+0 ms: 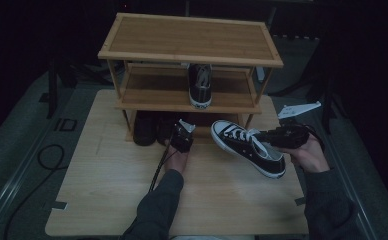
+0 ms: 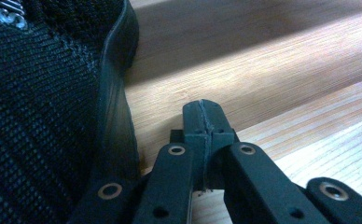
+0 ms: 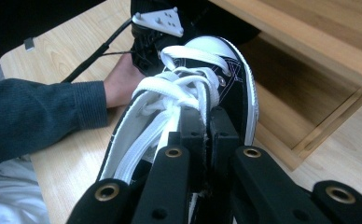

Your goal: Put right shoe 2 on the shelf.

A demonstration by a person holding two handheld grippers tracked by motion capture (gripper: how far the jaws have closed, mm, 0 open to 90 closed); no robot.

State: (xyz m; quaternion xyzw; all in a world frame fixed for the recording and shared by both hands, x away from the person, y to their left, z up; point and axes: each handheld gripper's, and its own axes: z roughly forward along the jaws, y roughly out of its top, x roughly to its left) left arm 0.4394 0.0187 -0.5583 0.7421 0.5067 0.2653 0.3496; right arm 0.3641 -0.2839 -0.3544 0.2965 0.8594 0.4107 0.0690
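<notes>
The right gripper [image 1: 260, 135] is pinching the sneaker [image 1: 247, 147] by its collar, holding it off the table, toe pointing far-left toward the rack [image 1: 192, 56]. The left gripper [image 1: 182, 136] is resting closed and empty beside a black shoe [image 2: 44, 112].

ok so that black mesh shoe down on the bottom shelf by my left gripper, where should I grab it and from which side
Probably by the heel collar, coming in from your side of the table. In the high view the black mesh shoe sits under the rack, so the shelf above blocks a top approach. The left gripper is shut beside its rubber sole edge; open it first and pinch the thin upper rim rather than the wide sole.
</notes>
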